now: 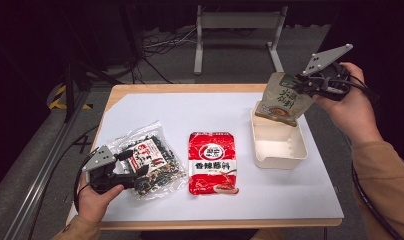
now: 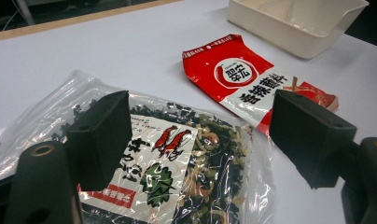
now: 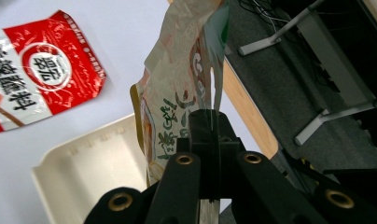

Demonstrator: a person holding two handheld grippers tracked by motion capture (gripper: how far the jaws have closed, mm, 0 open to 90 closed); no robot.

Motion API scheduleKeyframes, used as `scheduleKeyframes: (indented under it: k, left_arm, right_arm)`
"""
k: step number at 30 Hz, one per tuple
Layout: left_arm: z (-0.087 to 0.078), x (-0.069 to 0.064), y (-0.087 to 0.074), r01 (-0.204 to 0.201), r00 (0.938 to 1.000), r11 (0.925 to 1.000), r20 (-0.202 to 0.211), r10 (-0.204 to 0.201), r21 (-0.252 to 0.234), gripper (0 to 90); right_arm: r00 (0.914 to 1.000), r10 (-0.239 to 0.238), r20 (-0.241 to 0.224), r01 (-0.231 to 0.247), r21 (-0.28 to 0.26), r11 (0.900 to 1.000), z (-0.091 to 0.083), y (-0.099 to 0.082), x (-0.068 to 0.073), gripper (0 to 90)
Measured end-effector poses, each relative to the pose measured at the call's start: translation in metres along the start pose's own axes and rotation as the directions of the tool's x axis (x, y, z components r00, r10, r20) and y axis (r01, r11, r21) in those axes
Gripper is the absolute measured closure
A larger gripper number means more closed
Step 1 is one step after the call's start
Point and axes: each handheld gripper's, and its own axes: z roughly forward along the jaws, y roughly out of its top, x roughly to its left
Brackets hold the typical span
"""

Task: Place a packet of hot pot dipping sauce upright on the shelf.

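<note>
The right gripper [image 1: 301, 80] pinched the light, limp beige pouch [image 1: 281, 98] by its top edge, hanging it over the white bin [image 1: 279, 150]; that flat edge judged the soundest hold.

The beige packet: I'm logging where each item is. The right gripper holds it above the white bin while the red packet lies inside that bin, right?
Not quite. The red packet lies flat on the table sheet beside the white bin, not inside it, as the high view shows. The right gripper does hold the beige packet above that bin.
</note>
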Motion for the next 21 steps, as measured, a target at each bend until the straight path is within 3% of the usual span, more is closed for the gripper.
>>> scheduleKeyframes:
  k: [4, 8, 11, 21]
  left_arm:
    - [-0.002, 0.000, -0.002, 0.009, 0.9999, 1.0000, -0.008, -0.009, -0.003, 21.8]
    - [-0.004, 0.000, -0.003, 0.019, 0.9998, 0.9998, -0.009, -0.019, -0.003, 21.8]
    - [-0.005, 0.001, -0.004, 0.017, 0.9998, 0.9999, -0.014, -0.017, -0.002, 21.8]
    - [-0.005, 0.002, -0.004, 0.015, 0.9998, 0.9999, -0.010, -0.015, -0.003, 21.8]
  right_arm:
    - [0.9991, -0.034, 0.027, 0.034, 0.010, 0.9994, 0.007, 0.002, -0.009, 90.0]
    - [0.9988, -0.032, 0.036, 0.032, 0.005, 0.9995, 0.011, 0.003, -0.019, 90.0]
    - [0.9991, -0.027, 0.034, 0.027, -0.007, 0.9996, 0.015, 0.002, -0.025, 90.0]
    - [0.9953, -0.071, 0.067, 0.075, -0.061, 0.9953, 0.028, 0.000, -0.038, 90.0]
